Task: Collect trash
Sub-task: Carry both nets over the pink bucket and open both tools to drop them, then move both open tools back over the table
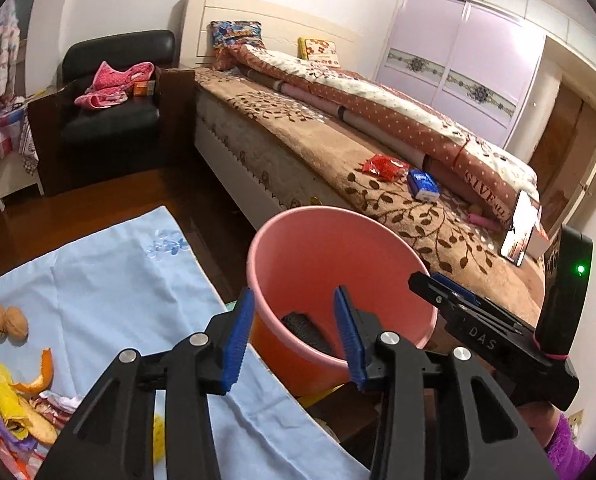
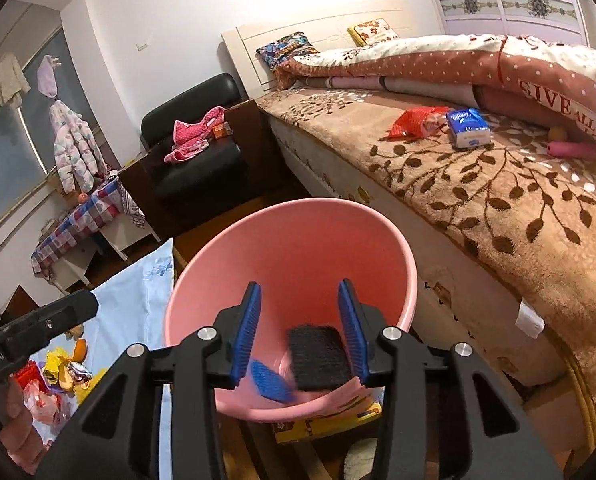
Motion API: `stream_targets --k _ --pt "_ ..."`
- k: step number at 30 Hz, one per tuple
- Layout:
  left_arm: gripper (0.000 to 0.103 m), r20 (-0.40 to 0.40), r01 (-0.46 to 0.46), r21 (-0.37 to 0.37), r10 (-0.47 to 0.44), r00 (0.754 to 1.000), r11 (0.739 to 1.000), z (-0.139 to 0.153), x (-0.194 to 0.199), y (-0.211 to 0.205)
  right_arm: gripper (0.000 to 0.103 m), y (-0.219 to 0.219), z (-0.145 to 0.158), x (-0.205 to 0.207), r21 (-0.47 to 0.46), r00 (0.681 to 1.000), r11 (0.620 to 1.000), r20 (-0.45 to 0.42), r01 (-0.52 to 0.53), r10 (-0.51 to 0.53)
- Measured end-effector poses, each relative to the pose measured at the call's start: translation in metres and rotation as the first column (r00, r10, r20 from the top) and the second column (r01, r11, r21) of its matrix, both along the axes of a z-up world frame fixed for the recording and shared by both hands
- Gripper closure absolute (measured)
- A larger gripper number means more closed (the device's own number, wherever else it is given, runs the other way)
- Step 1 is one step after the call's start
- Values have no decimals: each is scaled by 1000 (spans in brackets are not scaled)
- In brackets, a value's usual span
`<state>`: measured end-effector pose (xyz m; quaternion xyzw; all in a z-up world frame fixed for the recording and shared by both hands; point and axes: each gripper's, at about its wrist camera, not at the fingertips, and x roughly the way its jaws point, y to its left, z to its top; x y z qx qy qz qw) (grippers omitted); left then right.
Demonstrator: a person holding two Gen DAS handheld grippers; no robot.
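Left wrist view: the left gripper [image 1: 293,332] hangs over the near rim of the pink bin [image 1: 330,248]. Its two blue pads are apart and nothing is between them. A dark scrubby pad [image 1: 306,330] lies at the bottom of the bin. To the left, a light blue cloth [image 1: 109,280] is spread out, and trash waits on it: two walnuts [image 1: 6,320], a curl of orange peel [image 1: 41,372] and a heap of yellow and red wrappers [image 1: 5,404]. On the bed [image 1: 298,136] sit a red snack bag [image 1: 384,167] and a blue tissue pack [image 1: 422,185]. The right gripper [image 1: 434,286] pokes in from the right side, and white letters on its black body read "DAS". The quilt [image 1: 378,96] shows the word "GIVE".

Right wrist view: the right gripper [image 2: 300,330] is right over the bin [image 2: 289,248], pads apart, holding nothing. Below it in the bin lie the dark scrubby pad [image 2: 318,356] and a small blue piece [image 2: 269,380]. So I think some trash is in, but most is left: the wrapper heap [image 2: 57,372] on the cloth, and maybe the snack bag [image 2: 414,120]. The quilt [image 2: 458,64] reads "GIVE ALL". The tissue pack [image 2: 468,128] has white writing, too small to read. A yellow box [image 2: 326,420] peeks out under the bin.
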<state>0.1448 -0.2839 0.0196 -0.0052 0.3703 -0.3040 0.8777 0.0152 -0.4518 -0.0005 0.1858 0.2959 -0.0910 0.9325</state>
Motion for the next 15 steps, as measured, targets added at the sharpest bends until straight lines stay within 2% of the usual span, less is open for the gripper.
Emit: stream_targets --k 7,15 --pt "58 31 -51 -58 53 998 997 24 -17 35 62 34 23 -17 -58 998 998 50 -31 34" --pt "56 140 -141 -77 150 979 987 57 -52 95 62 88 44 -38 -77 982 988 124 -132 141"
